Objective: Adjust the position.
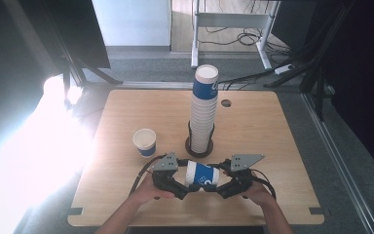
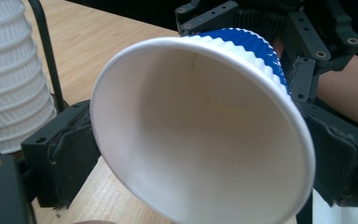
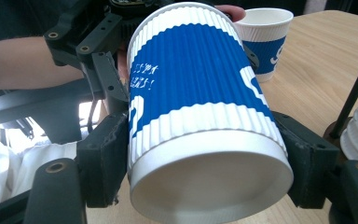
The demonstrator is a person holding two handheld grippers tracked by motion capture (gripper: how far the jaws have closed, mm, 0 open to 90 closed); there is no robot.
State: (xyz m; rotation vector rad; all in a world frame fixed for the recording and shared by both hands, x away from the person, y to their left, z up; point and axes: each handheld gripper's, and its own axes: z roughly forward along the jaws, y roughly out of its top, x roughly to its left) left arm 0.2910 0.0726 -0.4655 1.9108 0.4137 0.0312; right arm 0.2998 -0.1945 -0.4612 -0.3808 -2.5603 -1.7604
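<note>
A blue-and-white ribbed paper cup (image 1: pixel 202 174) lies on its side in the air above the table's front edge, between my two grippers. My right gripper (image 1: pixel 220 181) is shut on its base end; both pads (image 3: pixel 105 158) press the white band near the bottom of the cup (image 3: pixel 196 93). My left gripper (image 1: pixel 186 179) stands wide at the mouth end. The cup's rim (image 2: pixel 121 70) sits between its pads (image 2: pixel 60 154), which lie right beside it without visibly squeezing it. The cup is empty inside.
A tall stack of cups (image 1: pixel 203 112) rises from a black wire holder (image 1: pixel 198 148) at the middle of the wooden table (image 1: pixel 253 126). A single upright cup (image 1: pixel 145 142) stands to its left. A cable hole (image 1: pixel 226 103) is at the back.
</note>
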